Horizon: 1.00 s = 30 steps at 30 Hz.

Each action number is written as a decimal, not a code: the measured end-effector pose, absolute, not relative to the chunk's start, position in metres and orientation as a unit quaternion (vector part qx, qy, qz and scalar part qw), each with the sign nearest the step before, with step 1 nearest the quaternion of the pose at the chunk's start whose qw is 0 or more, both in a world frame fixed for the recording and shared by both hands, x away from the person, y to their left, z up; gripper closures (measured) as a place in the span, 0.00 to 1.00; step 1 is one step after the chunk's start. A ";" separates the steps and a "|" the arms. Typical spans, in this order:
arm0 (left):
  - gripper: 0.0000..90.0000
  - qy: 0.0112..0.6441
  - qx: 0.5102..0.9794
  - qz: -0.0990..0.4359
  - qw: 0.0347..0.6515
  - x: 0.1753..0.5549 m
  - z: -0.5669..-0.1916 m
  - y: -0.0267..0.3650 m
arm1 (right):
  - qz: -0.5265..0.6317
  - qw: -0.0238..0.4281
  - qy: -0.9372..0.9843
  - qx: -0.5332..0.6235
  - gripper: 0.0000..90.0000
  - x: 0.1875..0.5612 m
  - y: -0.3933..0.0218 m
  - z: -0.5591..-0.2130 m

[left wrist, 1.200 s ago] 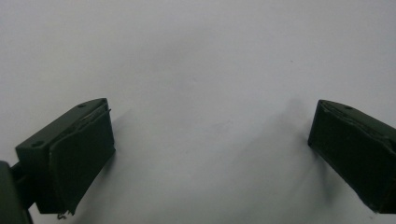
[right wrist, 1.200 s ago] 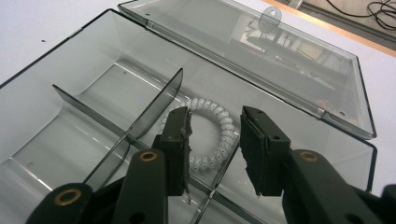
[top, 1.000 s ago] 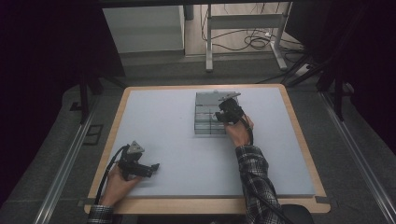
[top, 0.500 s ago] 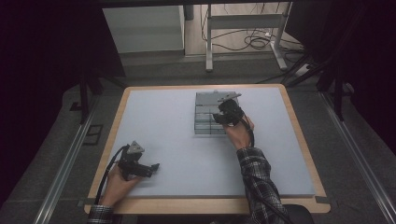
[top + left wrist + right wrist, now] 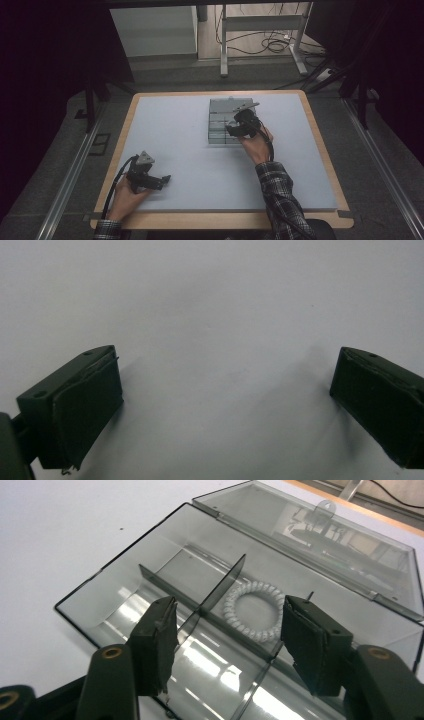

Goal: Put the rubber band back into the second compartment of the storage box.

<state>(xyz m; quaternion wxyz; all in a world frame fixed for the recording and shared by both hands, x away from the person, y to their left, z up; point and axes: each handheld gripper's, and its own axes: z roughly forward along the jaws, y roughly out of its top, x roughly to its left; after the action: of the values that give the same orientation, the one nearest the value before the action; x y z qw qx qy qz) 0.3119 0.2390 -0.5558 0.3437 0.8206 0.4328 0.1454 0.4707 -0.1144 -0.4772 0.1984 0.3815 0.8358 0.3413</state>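
On the far right part of a pale grey table (image 5: 170, 150) sits a clear, smoke-tinted plastic organizer box (image 5: 150, 587) with thin dividers splitting it into compartments and its hinged lid (image 5: 320, 535) folded back flat behind it. Inside one rear compartment lies a white spiral coil hair tie (image 5: 253, 611), a closed ring resting flat on the box floor. Above the box hangs the right gripper (image 5: 227, 632); its jaws have just been opening and stand apart, holding nothing, with the ring showing between them. Near the table's front left corner rests the left gripper (image 5: 222, 405), jaws spread wide over bare tabletop.
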 end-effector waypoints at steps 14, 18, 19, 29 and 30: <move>0.00 0.433 0.821 0.145 0.344 0.312 -0.556 0.239 | 0.346 0.186 0.842 0.369 0.36 0.458 -0.119 -0.475; 0.00 0.433 0.821 0.145 0.344 0.312 -0.556 0.239 | 0.349 0.186 0.842 0.367 0.35 0.454 -0.121 -0.473; 0.00 0.433 0.821 0.145 0.344 0.312 -0.556 0.239 | 0.349 0.185 0.843 0.366 0.35 0.453 -0.122 -0.473; 0.00 0.433 0.821 0.145 0.344 0.312 -0.556 0.239 | 0.348 0.179 0.844 0.367 0.33 0.444 -0.131 -0.475; 0.00 0.433 0.821 0.145 0.344 0.312 -0.556 0.239 | 0.351 0.179 0.843 0.367 0.33 0.443 -0.132 -0.475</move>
<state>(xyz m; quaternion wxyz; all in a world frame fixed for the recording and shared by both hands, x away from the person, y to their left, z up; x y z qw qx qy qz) 0.3119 0.2389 -0.5558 0.3436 0.8206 0.4329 0.1454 0.4430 -0.1319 -0.4751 0.1791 0.3674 0.8427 0.3505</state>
